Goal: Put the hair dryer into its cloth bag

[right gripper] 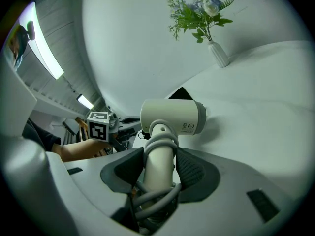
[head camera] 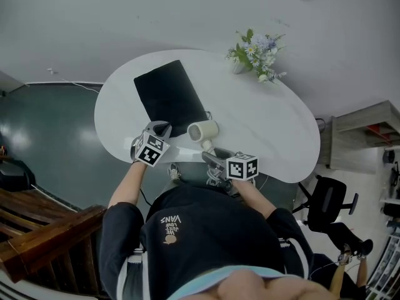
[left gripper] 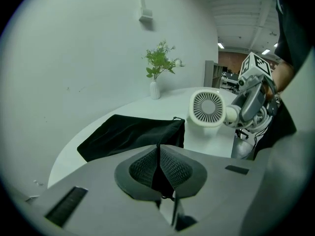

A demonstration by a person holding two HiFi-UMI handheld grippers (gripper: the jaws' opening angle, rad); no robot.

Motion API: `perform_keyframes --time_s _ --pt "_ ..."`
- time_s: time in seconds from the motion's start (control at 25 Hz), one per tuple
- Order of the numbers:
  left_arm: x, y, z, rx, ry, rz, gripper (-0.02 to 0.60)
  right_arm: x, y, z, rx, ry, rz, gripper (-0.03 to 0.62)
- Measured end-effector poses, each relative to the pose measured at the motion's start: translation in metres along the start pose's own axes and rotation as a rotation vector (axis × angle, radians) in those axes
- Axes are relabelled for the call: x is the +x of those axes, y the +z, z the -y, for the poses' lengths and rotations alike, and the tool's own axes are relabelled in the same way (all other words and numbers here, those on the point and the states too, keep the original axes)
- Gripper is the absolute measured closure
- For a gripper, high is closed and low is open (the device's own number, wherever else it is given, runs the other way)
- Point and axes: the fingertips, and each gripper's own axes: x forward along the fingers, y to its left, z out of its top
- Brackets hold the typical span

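Observation:
A flat black cloth bag point(head camera: 169, 95) point(left gripper: 128, 134) lies on the round white table point(head camera: 269, 130). My left gripper point(head camera: 160, 130) point(left gripper: 158, 154) is at the bag's near edge, its jaws shut with a fold of black cloth pinched between the pads. The white hair dryer point(head camera: 203, 131) point(left gripper: 207, 108) point(right gripper: 172, 116) is held just right of the bag's near corner, its barrel level. My right gripper point(head camera: 210, 157) point(right gripper: 160, 157) is shut on the dryer's handle, where the grey cord point(right gripper: 155, 200) is wound. In the left gripper view the right gripper point(left gripper: 251, 100) shows behind the dryer.
A small white vase of flowers point(head camera: 256, 52) point(left gripper: 156, 77) point(right gripper: 209, 26) stands at the table's far side. A black office chair point(head camera: 328, 205) and a shelf unit point(head camera: 362, 133) are to the right. Wooden steps point(head camera: 37, 227) lie at the lower left.

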Motion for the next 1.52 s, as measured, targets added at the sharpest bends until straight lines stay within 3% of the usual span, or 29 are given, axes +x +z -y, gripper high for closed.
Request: perform_keyframes --time_s 0.32,0.6,1.08,1.52 --pt "-0.008 0.016 -0.006 -0.059 -0.013 0.069 0.549 0.025 -0.008 -0.004 -0.015 -0.016 -0.057 0.387" --pt "-0.013 0.024 -0.006 -0.051 -0.04 0.1 0.548 0.049 -0.008 -0.004 -0.067 -0.054 -0.098 0.387" --pt "-0.024 0.029 -0.005 0.08 -0.1 0.142 0.549 0.09 0.009 -0.008 -0.148 -0.131 -0.108 0.387" --pt "-0.036 0.03 -0.005 0.14 -0.176 0.205 0.549 0.131 0.035 -0.01 -0.234 -0.187 -0.115 0.387"
